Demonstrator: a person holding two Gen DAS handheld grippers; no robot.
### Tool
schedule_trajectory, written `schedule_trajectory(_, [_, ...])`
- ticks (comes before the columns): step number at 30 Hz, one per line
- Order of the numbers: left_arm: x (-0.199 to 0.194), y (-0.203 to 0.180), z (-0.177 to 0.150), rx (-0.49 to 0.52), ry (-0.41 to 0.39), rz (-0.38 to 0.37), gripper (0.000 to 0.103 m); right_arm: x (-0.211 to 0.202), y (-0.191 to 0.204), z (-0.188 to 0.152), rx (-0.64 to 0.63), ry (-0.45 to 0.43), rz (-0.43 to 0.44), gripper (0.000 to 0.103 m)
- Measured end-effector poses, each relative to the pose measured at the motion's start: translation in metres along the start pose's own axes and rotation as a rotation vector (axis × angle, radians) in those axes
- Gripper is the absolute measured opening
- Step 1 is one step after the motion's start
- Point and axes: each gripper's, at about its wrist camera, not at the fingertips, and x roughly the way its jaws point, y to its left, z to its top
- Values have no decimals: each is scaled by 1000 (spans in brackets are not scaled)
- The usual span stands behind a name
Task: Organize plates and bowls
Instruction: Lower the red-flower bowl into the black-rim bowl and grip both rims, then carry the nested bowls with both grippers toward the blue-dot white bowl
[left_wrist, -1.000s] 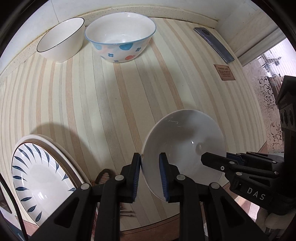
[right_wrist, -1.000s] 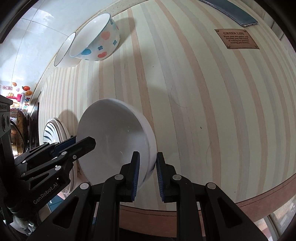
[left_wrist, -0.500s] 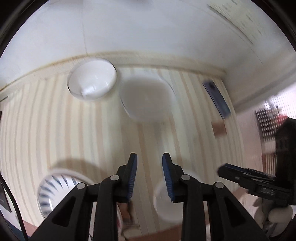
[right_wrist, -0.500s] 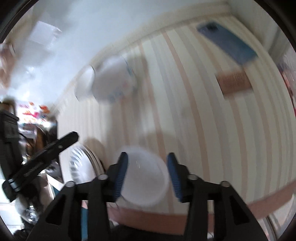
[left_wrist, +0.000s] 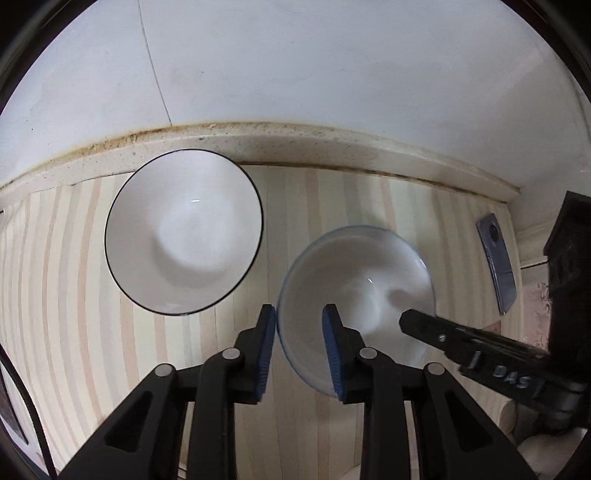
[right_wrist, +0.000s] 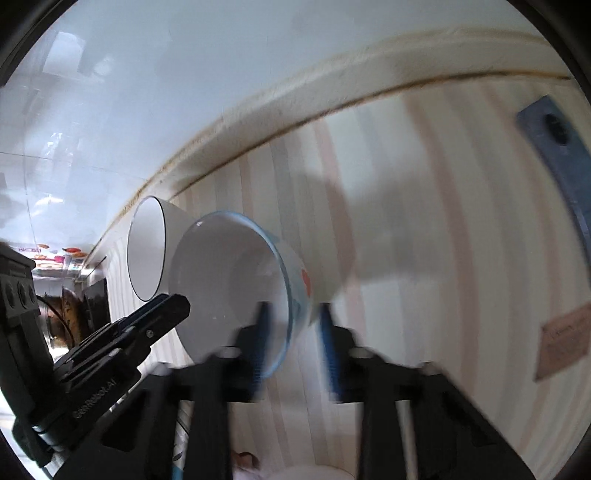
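The left gripper (left_wrist: 298, 326) has its blue pads spread, straddling the near rim of the blue-rimmed bowl (left_wrist: 356, 291) at lower centre without pinching it. The right gripper (right_wrist: 291, 325) is likewise spread across that bowl's opposite rim, though blur hides whether a pad touches. Both seem poised for a two-sided grasp, probably to nest the bowl. Up and to the left sits the black-rimmed bowl (left_wrist: 184, 230), just beside it on the striped counter (left_wrist: 74, 295). Two bowls show; no plate.
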Motion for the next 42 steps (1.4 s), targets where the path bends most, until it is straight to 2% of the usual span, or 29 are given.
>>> schedule_trajectory(4, [3, -7, -1, 29, -22, 32, 19, 9, 3, 1, -11, -13, -23, 16])
schedule_trajectory(7, [1, -8, -1, 28, -22, 25, 19, 9, 4, -1, -16, -17, -37, 16])
schedule_trajectory(16, [-45, -21, -18, 83, -76, 6, 19, -27, 16, -31, -48, -52, -37, 15])
schedule_trajectory(24, [-90, -39, -63, 137, -97, -52, 19, -82, 18, -89, -78, -86, -60, 15])
schedule_trajectory(32, [-105, -56, -114, 194, -61, -97, 19, -119, 3, -165, -66, -108, -107, 16])
schedule_trajectory(42, [-85, -60, -158, 248, 29, -82, 19, -101, -27, -215, -4, -70, -108, 15])
